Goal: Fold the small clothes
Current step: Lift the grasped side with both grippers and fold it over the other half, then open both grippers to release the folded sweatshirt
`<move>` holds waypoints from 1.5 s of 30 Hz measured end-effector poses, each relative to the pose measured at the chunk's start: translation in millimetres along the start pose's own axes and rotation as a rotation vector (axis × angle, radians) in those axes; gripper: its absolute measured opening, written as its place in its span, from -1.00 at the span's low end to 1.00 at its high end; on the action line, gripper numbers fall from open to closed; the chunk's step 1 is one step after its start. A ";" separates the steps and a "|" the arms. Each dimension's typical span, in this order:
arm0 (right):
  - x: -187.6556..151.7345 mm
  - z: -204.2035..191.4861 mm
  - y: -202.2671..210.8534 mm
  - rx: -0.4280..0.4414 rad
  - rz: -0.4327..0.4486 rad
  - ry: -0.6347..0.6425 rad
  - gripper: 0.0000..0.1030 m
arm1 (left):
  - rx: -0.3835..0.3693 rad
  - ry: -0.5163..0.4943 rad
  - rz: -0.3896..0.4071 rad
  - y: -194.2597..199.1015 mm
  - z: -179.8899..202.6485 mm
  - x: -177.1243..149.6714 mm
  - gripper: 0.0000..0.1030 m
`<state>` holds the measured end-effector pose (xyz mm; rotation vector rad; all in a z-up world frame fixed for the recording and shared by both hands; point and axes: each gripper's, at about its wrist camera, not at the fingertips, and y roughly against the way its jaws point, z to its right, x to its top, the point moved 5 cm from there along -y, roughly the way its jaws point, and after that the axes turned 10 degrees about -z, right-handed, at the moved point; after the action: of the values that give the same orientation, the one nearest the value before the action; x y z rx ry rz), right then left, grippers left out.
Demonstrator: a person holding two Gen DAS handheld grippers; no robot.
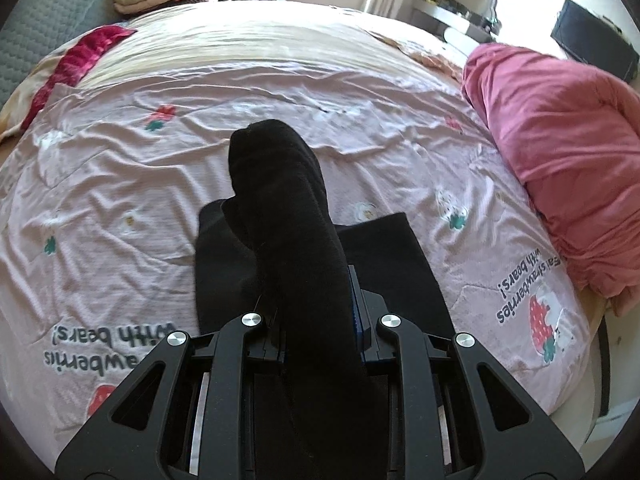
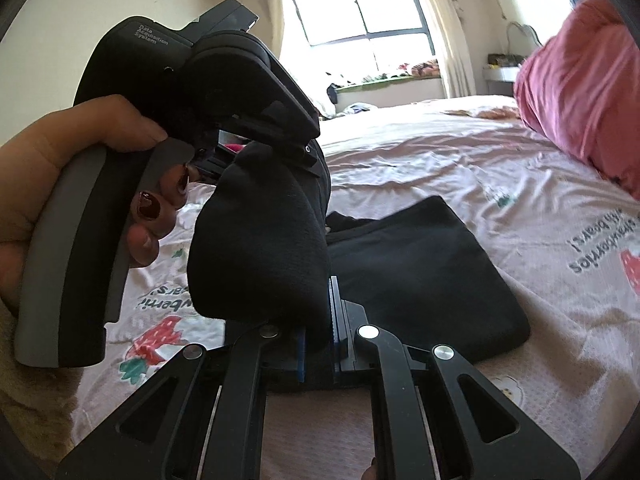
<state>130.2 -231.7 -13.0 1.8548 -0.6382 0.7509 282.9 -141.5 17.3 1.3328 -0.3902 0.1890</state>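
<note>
Both hand-held grippers, left (image 1: 320,312) and right (image 2: 318,344), clamp the black garment (image 1: 280,184); I keep edges matched, lay it flat mid-bed (image 1: 120,184)

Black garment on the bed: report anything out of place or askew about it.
Only part of the black garment lies flat on the pink sheet. One end is lifted off the bed in a thick bunch, pinched by both the left gripper and right gripper, so the fold is unfinished. No damage shows.
</note>
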 end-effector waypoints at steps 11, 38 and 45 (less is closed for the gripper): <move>-7.9 53.0 -1.9 0.004 -0.044 -0.133 -0.86 | 0.026 -0.055 -0.070 -40.9 46.8 5.9 -0.61; -18.2 107.4 -2.8 0.315 -0.260 -0.453 0.23 | -0.017 0.013 0.041 -25.9 5.2 -10.1 0.25; 41.4 136.6 -3.8 0.220 -0.238 -0.393 0.49 | 0.068 0.013 0.004 -48.1 -29.5 -54.9 0.27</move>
<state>189.7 -360.7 -27.4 2.2605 -0.5803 0.3095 254.3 -119.4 -52.6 1.3966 -0.3787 0.2159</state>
